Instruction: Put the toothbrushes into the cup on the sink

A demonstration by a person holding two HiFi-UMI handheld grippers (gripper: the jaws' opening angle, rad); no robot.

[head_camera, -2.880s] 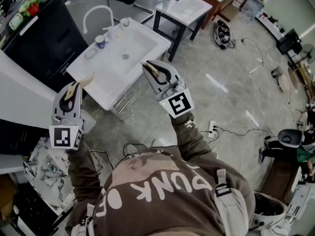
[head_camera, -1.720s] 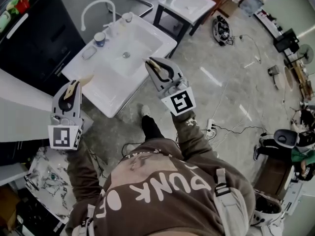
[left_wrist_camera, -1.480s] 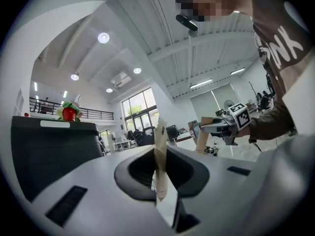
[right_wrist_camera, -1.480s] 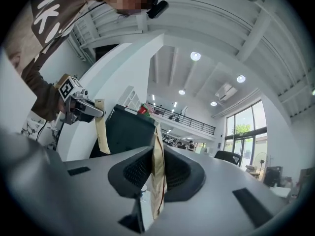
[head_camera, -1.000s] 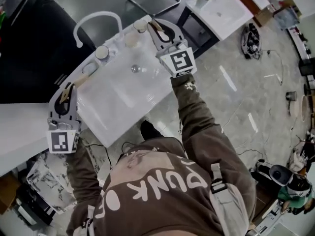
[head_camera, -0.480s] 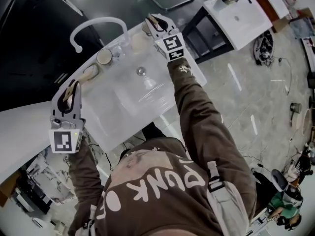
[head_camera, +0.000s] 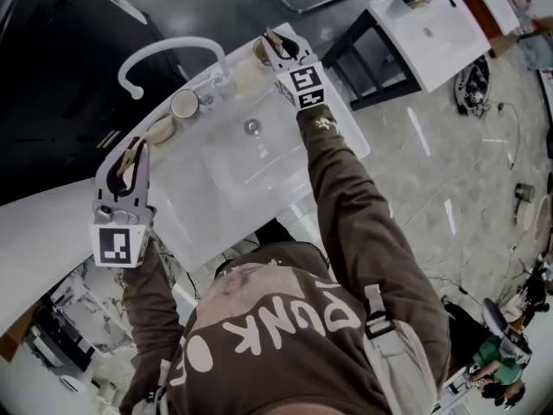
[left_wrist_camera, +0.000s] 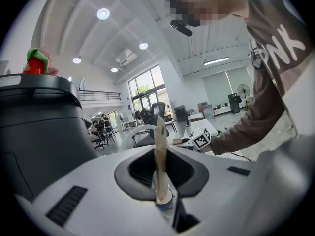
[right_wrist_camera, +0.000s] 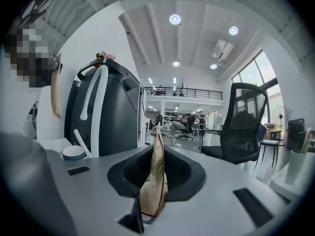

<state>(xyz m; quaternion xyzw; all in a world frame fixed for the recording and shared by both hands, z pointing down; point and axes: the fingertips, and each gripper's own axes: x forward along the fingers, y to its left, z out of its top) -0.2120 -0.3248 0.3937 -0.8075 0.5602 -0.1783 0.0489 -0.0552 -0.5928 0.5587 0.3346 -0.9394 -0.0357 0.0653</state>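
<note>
white sink (head_camera: 226,199) in open workshop, cup (head_camera: 184,104) on far rim. left tongs (head_camera: 134,152) clenched at left edge; right tongs (head_camera: 273,43) clenched over far rim (both empty).

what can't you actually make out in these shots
- Toothbrushes: none recognisable in any view; in the head view, things along the back edge of the sink are too small.
- Back right corner of the sink: the shut right tongs cover it in the head view.
- Cup contents: too small in the head view; the right gripper view sees it side-on.
</note>
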